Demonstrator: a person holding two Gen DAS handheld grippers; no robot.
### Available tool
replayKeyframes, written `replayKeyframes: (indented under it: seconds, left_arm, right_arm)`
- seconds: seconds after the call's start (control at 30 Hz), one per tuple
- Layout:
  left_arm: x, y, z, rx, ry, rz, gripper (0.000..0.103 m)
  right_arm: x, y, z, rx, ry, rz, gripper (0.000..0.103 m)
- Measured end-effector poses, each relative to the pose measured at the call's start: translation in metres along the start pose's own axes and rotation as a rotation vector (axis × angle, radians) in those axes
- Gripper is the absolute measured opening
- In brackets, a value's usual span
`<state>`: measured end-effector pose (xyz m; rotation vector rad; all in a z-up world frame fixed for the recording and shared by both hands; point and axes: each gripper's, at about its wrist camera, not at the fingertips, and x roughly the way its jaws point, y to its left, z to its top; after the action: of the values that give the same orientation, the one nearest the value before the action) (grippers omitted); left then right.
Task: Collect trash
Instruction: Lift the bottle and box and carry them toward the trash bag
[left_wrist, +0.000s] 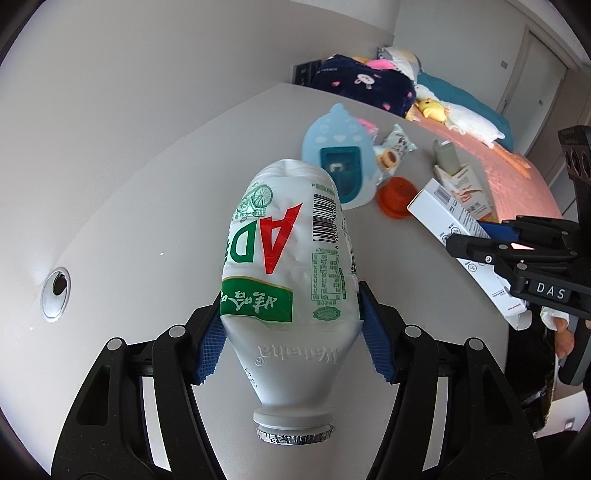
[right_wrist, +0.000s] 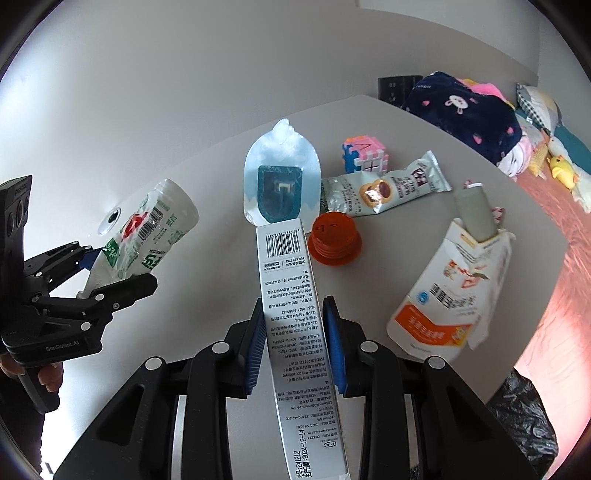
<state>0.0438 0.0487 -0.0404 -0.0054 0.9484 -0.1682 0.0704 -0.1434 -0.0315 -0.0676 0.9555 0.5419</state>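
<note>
Clamped the left gripper on an upturned white drink bottle, blue pads pressing its shoulder, foil-rimmed mouth toward the camera, body clear of the grey table. Pinched the right gripper nearly closed on a long thin white carton, gripped on its narrow sides about mid-length, far end out over the table.

Judged the bottle the likelier loss: thin dented walls, and a hold just where the body tapers, so a harder squeeze or a quick swing could have squirted it out. Could also have let the carton swivel between the pads (long lever, narrow bite) and knock the orange stacked lids or the blue pouch beyond it. Took the black bag by the table's edge for the likely drop point, with both grippers close enough to clash on the way.

Read "Wahaha" embossed near the bottle's neck, "AD" in red and green, a barcode beside it. Read "2024-12-14" and "241212" on the carton, "DAS" on the right gripper, "GenRobot.AI" on the left. Could not make out the snack wrapper.
</note>
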Motion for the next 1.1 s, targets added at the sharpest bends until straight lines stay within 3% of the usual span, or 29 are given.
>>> replayKeyframes:
  seconds: [0.4, 1.1]
  left_arm:
    - [-0.015, -0.046, 0.007, 0.079, -0.039, -0.048, 0.063]
    - [-0.016, -0.142, 0.026, 0.264, -0.047, -0.197, 0.063]
  right_arm:
    - [-0.043, -0.020, -0.022, 0.054, -0.057, -0.036, 0.032]
    - [-0.111, -0.071, -0.073, 0.188, -0.123, -0.152, 0.032]
